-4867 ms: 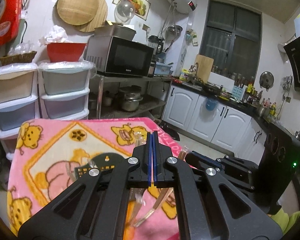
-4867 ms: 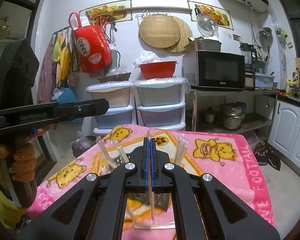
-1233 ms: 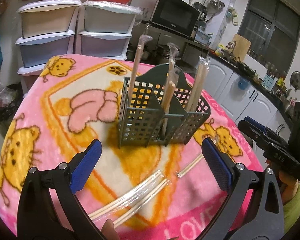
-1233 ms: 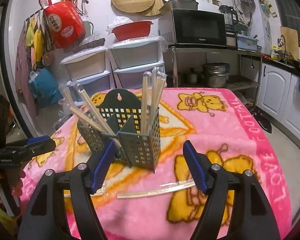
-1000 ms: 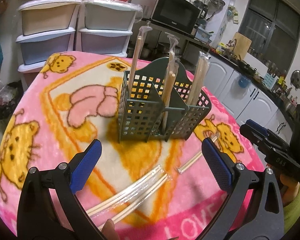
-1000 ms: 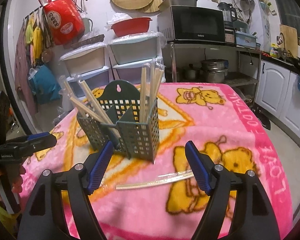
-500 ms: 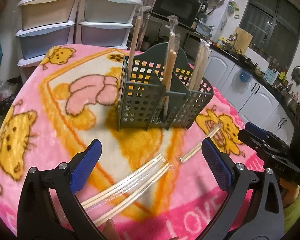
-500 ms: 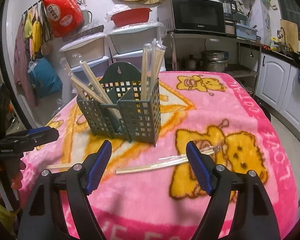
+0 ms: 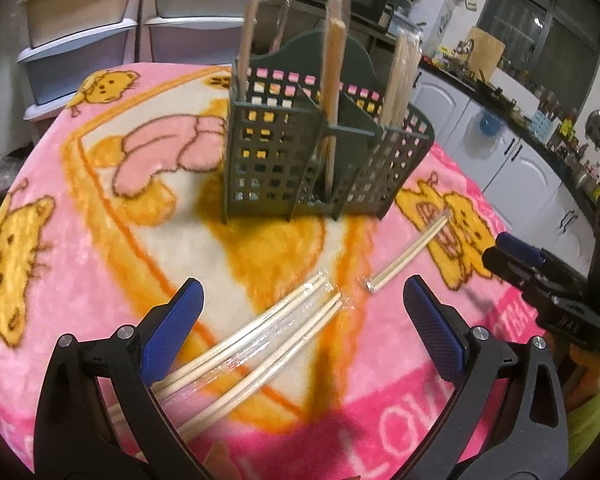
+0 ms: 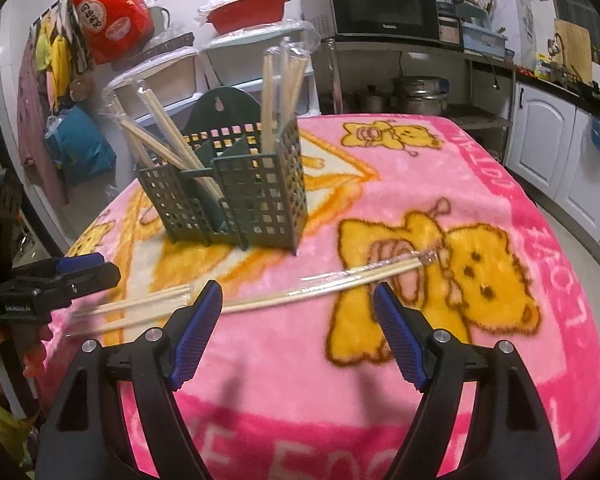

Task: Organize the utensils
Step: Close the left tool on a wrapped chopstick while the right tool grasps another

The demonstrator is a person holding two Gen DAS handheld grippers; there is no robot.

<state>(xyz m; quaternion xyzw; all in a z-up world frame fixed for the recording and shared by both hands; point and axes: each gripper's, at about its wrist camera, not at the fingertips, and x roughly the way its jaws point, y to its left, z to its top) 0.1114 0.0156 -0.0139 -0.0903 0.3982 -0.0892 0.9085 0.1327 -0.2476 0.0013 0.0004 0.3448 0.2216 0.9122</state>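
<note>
The desk [image 10: 480, 200] under its pink blanket carries the green utensil holder [image 10: 236, 208], straight ahead of both tools, with wrapped chopsticks already standing in its compartments. I judge I am at the pick-up step. My left tool [image 9: 300, 320] is spread wide and empty over two wrapped chopstick pairs [image 9: 260, 336]; my right tool [image 10: 298, 330] is spread and empty just before a single wrapped pair [image 10: 340, 280]. Next, each tool must lower and close on its pair.

A lived-in home kitchen. A microwave [image 10: 382, 4] sits on a metal rack with steel pots [image 10: 418, 94] beneath, beside stacked plastic drawers [image 9: 80, 28]. White cabinets [image 9: 512, 168] run under a cluttered counter and dark window [image 9: 548, 20]
</note>
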